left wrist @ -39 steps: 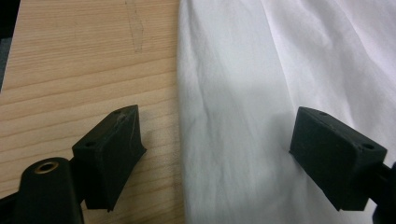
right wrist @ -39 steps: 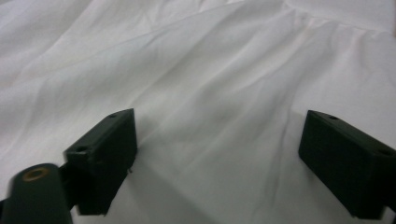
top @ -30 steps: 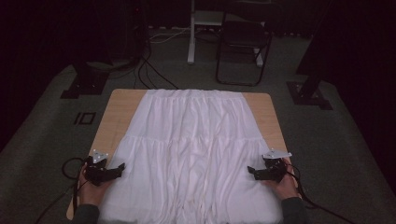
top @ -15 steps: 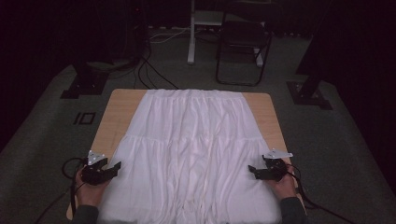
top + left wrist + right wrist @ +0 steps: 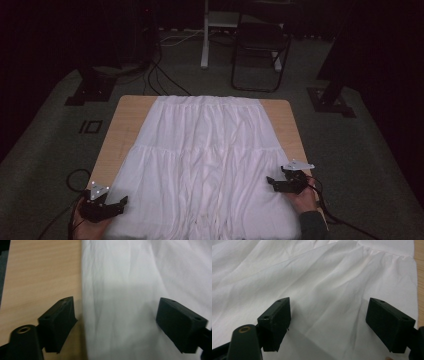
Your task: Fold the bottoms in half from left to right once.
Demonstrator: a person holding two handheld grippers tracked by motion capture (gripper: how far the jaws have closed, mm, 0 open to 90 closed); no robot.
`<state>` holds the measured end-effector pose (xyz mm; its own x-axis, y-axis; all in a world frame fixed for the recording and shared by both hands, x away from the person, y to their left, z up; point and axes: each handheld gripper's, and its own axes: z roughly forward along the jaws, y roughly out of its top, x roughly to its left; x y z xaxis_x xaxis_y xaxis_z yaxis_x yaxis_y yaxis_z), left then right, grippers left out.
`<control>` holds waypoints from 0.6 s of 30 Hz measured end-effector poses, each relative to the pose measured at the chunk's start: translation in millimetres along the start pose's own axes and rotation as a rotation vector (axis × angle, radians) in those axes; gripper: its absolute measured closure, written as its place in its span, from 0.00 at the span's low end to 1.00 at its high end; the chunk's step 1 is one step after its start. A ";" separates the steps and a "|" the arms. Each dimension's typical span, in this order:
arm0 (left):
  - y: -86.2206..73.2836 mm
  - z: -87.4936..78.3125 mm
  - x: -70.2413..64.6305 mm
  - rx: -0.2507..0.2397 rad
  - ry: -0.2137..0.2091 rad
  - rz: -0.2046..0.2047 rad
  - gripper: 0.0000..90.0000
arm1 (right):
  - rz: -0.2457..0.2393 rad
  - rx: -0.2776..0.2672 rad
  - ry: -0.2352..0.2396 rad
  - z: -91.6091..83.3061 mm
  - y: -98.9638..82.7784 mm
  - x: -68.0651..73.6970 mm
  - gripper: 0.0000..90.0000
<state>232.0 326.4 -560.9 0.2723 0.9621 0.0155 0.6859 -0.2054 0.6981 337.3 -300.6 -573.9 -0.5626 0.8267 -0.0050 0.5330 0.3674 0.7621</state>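
A white pleated skirt [image 5: 210, 150] lies spread flat over the wooden table [image 5: 125, 120], waistband at the far end and hem at the near edge. My left gripper [image 5: 119, 204] sits at the skirt's near left edge. Its jaws have just been opening and now stand wide. In the left gripper view the left gripper [image 5: 117, 322] straddles the skirt's edge [image 5: 120, 290], with cloth under the gap and bare wood [image 5: 40, 272] beside it. My right gripper [image 5: 274, 181] rests open at the skirt's right side. In the right gripper view the right gripper [image 5: 329, 322] hovers over the cloth [image 5: 312, 277].
Beyond the table a dark folding chair [image 5: 260, 45] and a white post [image 5: 205, 35] stand on the grey carpet. Black stand bases [image 5: 92, 90] [image 5: 332, 100] flank the far corners, with cables [image 5: 165, 75] trailing across the floor.
My left gripper has slid toward the near edge of the table along the skirt's left side. The right gripper has kept still.
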 end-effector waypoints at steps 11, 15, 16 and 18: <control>-9.8 -6.7 -6.0 0.004 0.006 0.003 0.17 | 0.004 0.000 -0.005 -0.2 -0.2 0.9 0.21; -7.3 -8.1 -7.3 0.000 -0.008 0.016 0.32 | 0.031 0.012 -0.004 -6.5 0.2 2.9 0.32; -6.6 -8.5 -8.1 -0.006 -0.018 0.026 0.37 | 0.032 0.009 -0.003 -10.9 0.6 3.4 0.32; -5.3 -9.0 -8.5 -0.007 -0.032 0.038 0.50 | 0.039 -0.038 -0.032 -31.1 1.9 6.6 0.32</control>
<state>220.0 321.0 -558.3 0.3196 0.9474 0.0190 0.6699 -0.2400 0.7026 315.0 -307.7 -552.3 -0.5214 0.8533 0.0048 0.5294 0.3191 0.7861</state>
